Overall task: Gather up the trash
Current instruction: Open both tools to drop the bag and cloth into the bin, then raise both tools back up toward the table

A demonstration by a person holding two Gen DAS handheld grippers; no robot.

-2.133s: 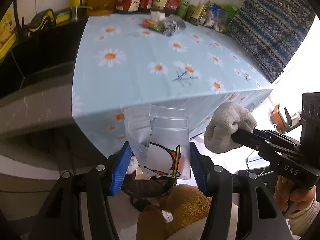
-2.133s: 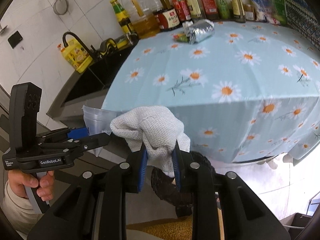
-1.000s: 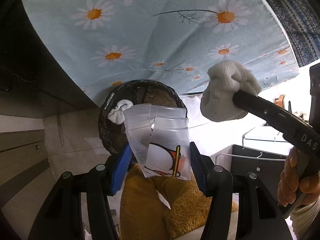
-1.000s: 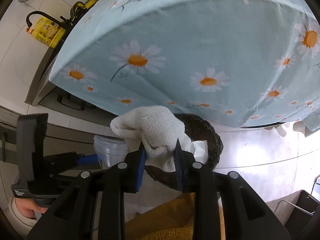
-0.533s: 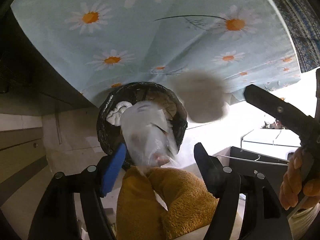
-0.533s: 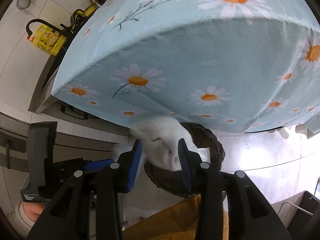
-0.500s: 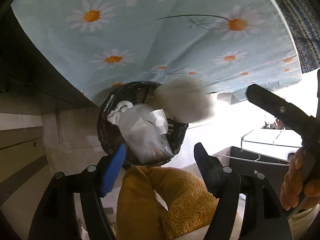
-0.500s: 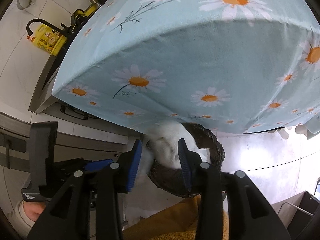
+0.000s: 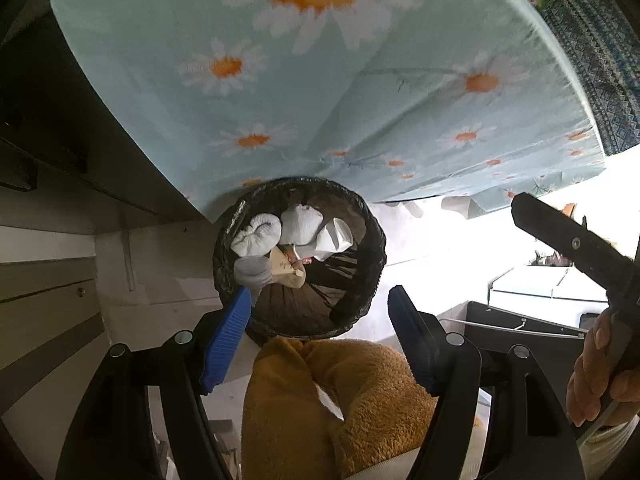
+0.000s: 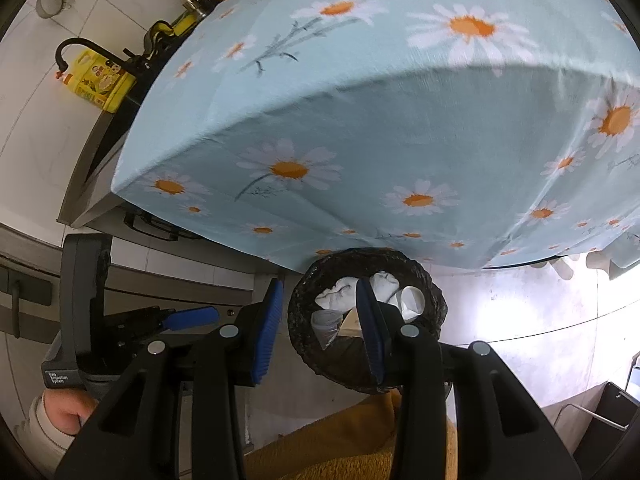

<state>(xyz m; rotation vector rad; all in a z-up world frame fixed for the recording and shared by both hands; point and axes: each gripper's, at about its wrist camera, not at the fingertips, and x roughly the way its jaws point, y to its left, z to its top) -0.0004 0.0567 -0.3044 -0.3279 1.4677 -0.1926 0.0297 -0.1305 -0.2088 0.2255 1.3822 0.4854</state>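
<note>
Left gripper held above the trash bin, jaws just opened, standing well apart with nothing between the blue pads. Right gripper likewise above the bin, jaws just parted to a narrower gap, empty too, its right pad overlapping the bin's mouth in that wrist view. Below both: a round bin lined with a black bag, standing on the pale floor at the foot of the table, partly under the hanging edge of the daisy tablecloth. Inside the bin: a crumpled white cloth at the left rim, a second white wad beside it toward the table, a clear plastic cup lying against the left rim nearer the grippers, a white cup or lid to the right, a tan scrap in the middle. Nearer than the bin, fuzzy mustard-yellow fabric. Left of the bin, grey cabinet fronts; beyond the table's left corner, a yellow bottle by a black faucet.
</note>
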